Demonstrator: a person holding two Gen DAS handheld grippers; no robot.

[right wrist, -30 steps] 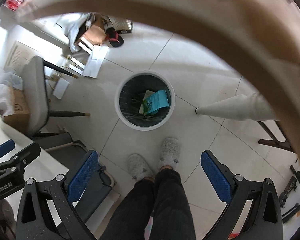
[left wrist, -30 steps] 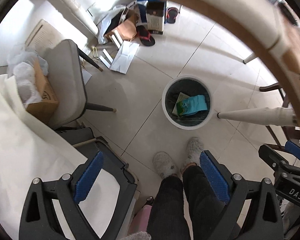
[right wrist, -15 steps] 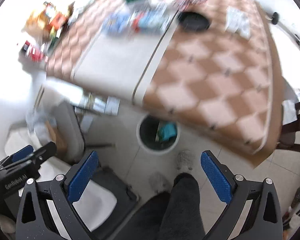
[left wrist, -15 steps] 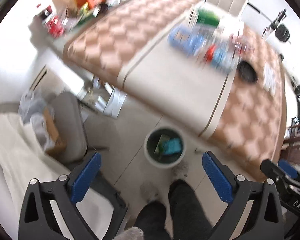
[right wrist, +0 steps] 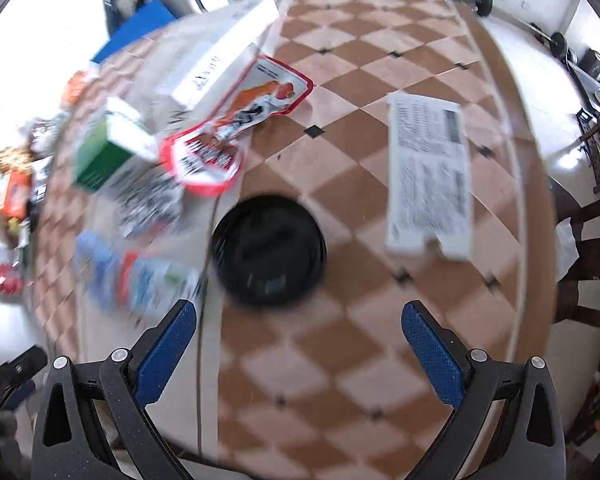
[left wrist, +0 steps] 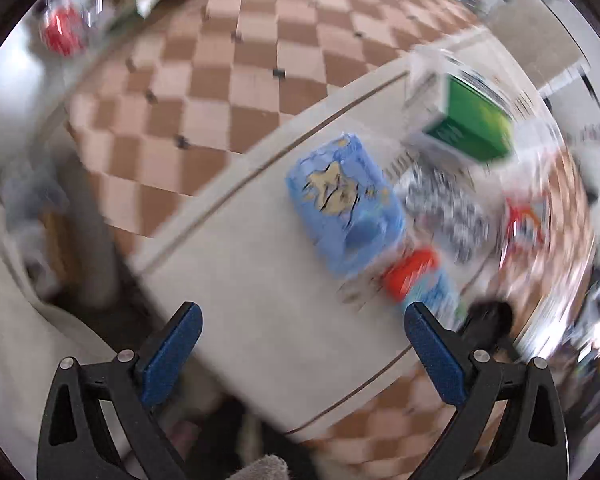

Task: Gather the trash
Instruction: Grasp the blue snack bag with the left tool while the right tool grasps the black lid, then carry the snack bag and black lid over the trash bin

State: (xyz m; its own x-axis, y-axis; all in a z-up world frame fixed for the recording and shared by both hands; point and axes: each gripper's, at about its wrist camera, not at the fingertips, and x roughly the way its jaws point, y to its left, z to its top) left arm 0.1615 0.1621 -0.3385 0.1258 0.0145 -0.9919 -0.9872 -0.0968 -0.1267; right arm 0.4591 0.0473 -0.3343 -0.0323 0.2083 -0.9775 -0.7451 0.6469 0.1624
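While a blue packet (left wrist: 346,204), a red-edged wrapper (right wrist: 236,124) and a black lid (right wrist: 269,250) lie scattered on the checkered desk (right wrist: 356,176), the left claw (left wrist: 298,354) and right claw (right wrist: 298,350) hover above, both spread wide and empty.

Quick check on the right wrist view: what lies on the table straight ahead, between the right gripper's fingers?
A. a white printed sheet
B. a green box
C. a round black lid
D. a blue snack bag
C: the round black lid sits on the checkered table just ahead of the open, empty right gripper; the green box and white printed sheet lie off to the sides.
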